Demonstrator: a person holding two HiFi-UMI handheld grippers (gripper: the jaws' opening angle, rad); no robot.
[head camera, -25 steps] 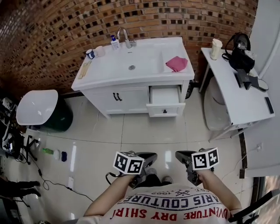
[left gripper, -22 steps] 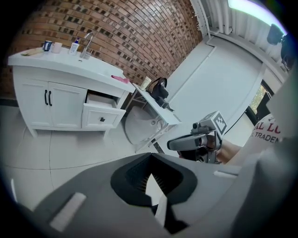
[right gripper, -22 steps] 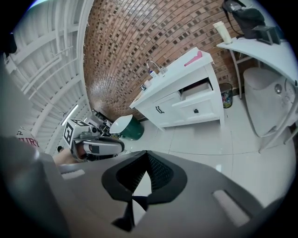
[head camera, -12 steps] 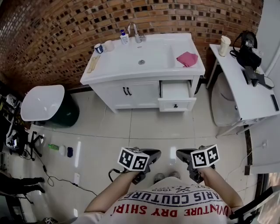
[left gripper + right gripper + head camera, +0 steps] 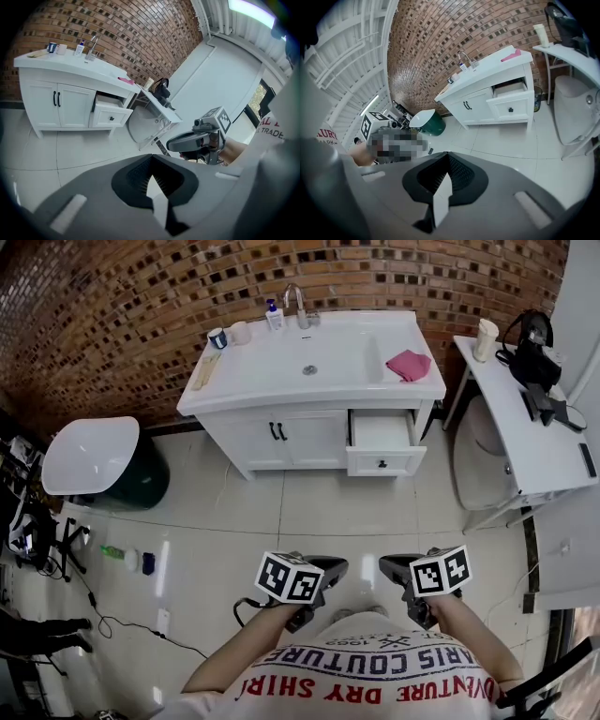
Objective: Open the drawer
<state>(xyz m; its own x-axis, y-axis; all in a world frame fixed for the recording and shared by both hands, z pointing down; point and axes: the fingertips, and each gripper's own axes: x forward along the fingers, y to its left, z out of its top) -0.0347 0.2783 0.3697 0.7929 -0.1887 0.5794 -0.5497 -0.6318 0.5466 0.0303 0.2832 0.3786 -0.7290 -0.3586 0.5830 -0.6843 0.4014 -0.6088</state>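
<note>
A white vanity (image 5: 281, 437) stands against the brick wall at the top of the head view. Its right-hand drawer (image 5: 382, 451) with a small dark knob is pulled out partway; it also shows in the left gripper view as the drawer (image 5: 110, 117) and in the right gripper view as the drawer (image 5: 511, 107). Both grippers hang low over the tiled floor, far from the vanity and close to the person's body. My left gripper (image 5: 323, 570) (image 5: 151, 180) is shut with nothing in it. So is my right gripper (image 5: 396, 568) (image 5: 443, 185).
A pink cloth (image 5: 409, 364), a faucet and small bottles sit on the counter. A green bin with a white lid (image 5: 94, 465) stands at the left. A white side table (image 5: 530, 442) with a black device is at the right. Cables and small items lie on the floor (image 5: 131, 563).
In the head view the vanity has drifted right and slightly up, and both grippers have shifted a little right with the person. The drawer stays pulled out and both grippers stay shut.
</note>
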